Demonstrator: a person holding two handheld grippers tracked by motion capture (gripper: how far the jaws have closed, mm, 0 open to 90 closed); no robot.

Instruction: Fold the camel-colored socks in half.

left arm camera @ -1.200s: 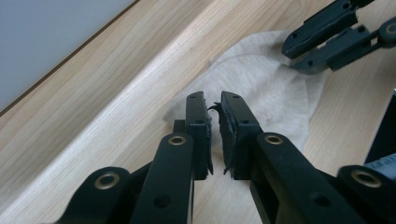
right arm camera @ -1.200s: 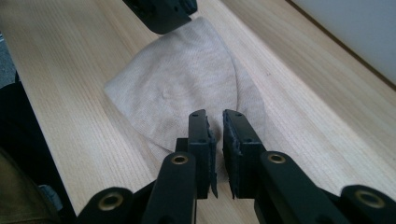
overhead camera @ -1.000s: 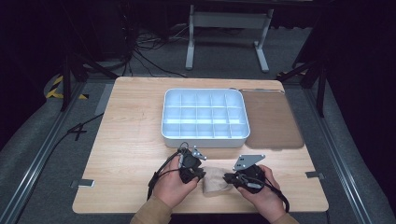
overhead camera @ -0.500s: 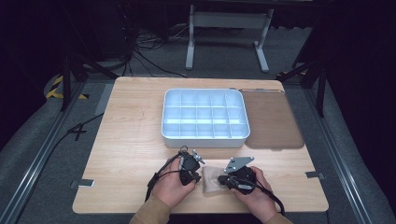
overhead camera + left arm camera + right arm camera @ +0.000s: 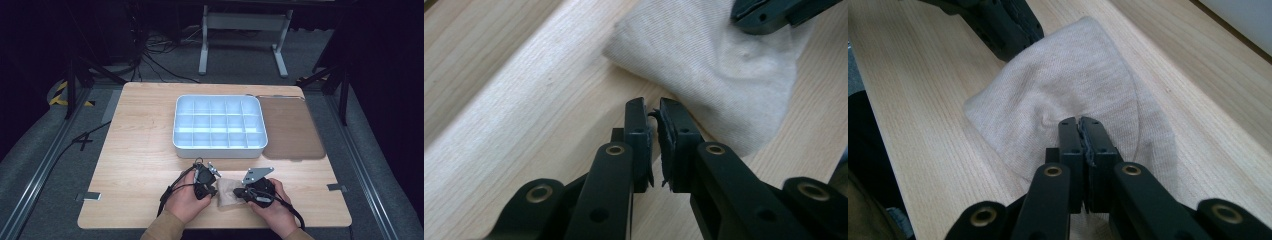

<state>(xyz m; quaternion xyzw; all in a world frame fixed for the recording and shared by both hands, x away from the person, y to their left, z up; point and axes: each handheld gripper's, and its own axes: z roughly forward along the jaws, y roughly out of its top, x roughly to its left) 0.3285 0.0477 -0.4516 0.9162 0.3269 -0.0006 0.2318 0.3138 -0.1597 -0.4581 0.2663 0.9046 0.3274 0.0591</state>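
A small beige cloth (image 5: 227,194) lies crumpled on the wooden table near its front edge, between my two hands. My left gripper (image 5: 213,188) is at the cloth's left edge; in the left gripper view its jaws (image 5: 654,107) stand nearly closed beside the cloth (image 5: 724,65), with nothing visible between the pads. My right gripper (image 5: 238,193) reaches in from the right. Seen in the right gripper view, its jaws (image 5: 1080,121) are shut and the tips rest on top of the cloth (image 5: 1073,75), next to a small pucker.
A white compartment tray (image 5: 218,146) stands in the middle of the table, just behind the hands. A brown mat (image 5: 292,127) lies to its right. Bare wood (image 5: 135,165) stretches to the left. Cables and a metal stand are on the floor beyond the table.
My right gripper has slid left onto the cloth, closing in on the left gripper. The left hand has barely moved.
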